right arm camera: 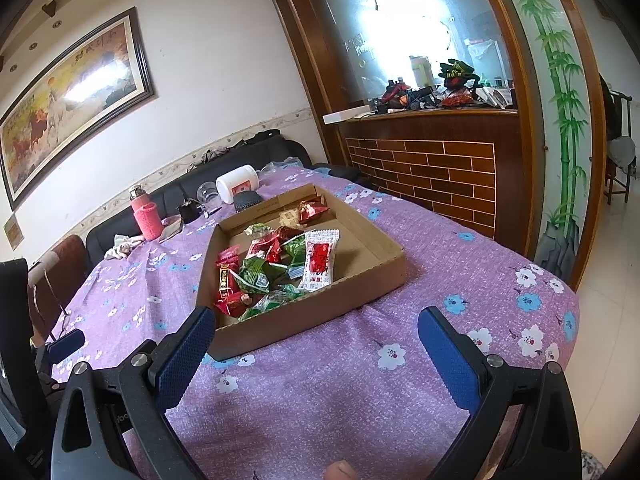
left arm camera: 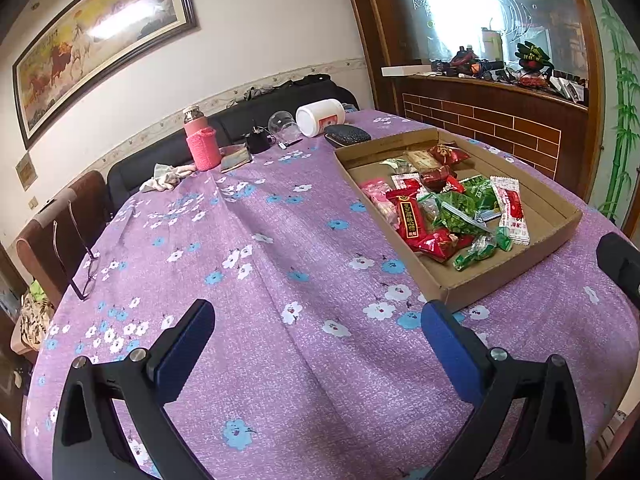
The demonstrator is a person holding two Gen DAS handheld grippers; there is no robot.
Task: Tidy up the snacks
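Observation:
A shallow cardboard tray [left arm camera: 552, 216] [right arm camera: 384, 268] sits on the purple flowered tablecloth and holds a pile of wrapped snacks [left arm camera: 444, 208] [right arm camera: 276, 268] in red, green, pink and white wrappers. My left gripper [left arm camera: 318, 312] is open and empty, hovering over bare cloth to the left of the tray's near corner. My right gripper [right arm camera: 316, 320] is open and empty, just in front of the tray's near wall. Part of the right gripper shows at the right edge of the left wrist view [left arm camera: 620, 264].
At the table's far end stand a pink bottle in a knitted sleeve [left arm camera: 200, 142] [right arm camera: 144, 216], a white jar on its side [left arm camera: 320, 117] [right arm camera: 237, 187], a clear cup [left arm camera: 283, 125], a dark case [left arm camera: 347, 135] and a crumpled cloth [left arm camera: 168, 178]. Glasses [left arm camera: 80, 256] lie at the left edge.

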